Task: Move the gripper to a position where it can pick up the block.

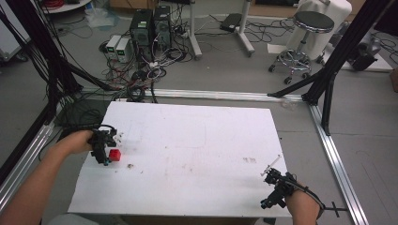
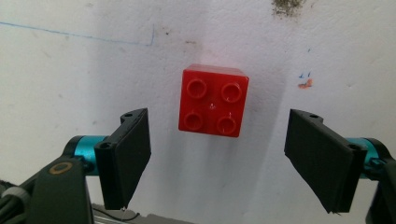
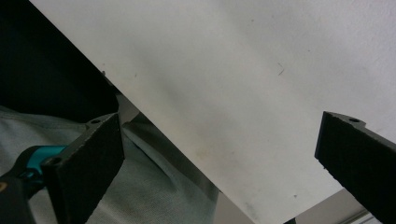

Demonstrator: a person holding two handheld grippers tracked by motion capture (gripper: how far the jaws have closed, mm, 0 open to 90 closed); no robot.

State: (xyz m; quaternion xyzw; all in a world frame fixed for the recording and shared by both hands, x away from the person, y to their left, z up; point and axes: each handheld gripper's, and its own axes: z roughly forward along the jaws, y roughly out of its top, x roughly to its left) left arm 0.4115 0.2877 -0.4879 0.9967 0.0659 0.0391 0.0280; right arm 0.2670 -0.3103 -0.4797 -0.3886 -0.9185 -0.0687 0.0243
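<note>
A red brick (image 2: 213, 100) sits studs-up on the white worktop (image 1: 197, 140) near its 9 o'clock edge. The left tongs (image 2: 217, 161) hang spread above it, touching nothing. It looks like the approach before a grasp: next, lower and close. The right tongs (image 3: 219, 163) idle spread at 5 o'clock.

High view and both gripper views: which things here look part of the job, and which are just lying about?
Part of the job, as far as I can judge:
- red brick, studs up, between the open jaws of the left gripper
- white table
- right gripper, open at the table's near edge

Lying about:
- stool
- computer towers
- floor cables
</note>
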